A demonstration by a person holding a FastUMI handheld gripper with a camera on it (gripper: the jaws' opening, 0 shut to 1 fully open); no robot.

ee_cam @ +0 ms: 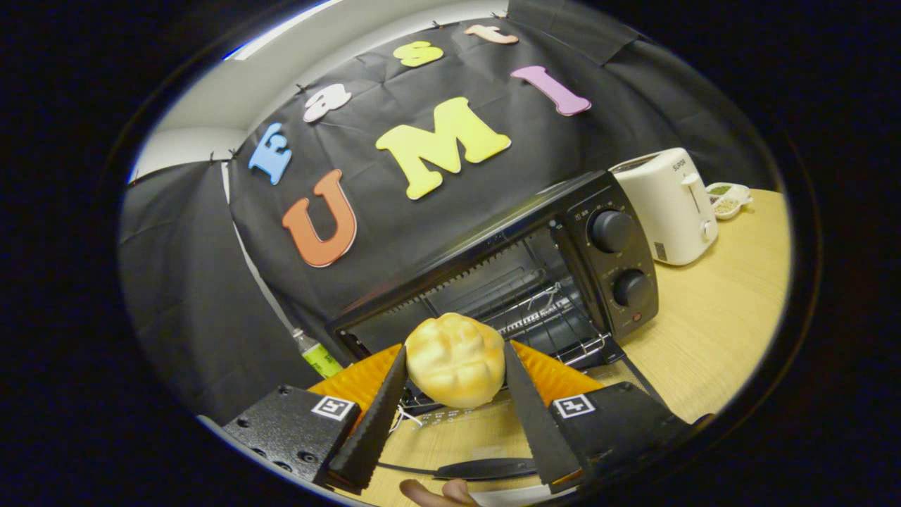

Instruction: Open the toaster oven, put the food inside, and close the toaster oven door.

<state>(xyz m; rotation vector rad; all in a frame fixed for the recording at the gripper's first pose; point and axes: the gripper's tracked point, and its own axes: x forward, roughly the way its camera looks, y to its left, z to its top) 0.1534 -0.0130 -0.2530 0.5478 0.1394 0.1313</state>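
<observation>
A pale yellow bun (455,359) sits between my two black fingers, and both press on its sides, so the gripper (454,355) is shut on it. I hold it in the air just in front of the black toaster oven (619,260). The oven's door (486,422) hangs open and lies flat below the bun, its handle nearest me. A wire rack (542,310) shows inside the cavity, just beyond the bun. An orange plate (556,377) lies under the fingers, partly hidden by them.
A white pop-up toaster (669,204) stands right of the oven on the wooden table (718,324), with a small white dish (728,197) behind it. A green-labelled bottle (317,355) stands left of the oven. A fingertip (440,493) shows below the door handle.
</observation>
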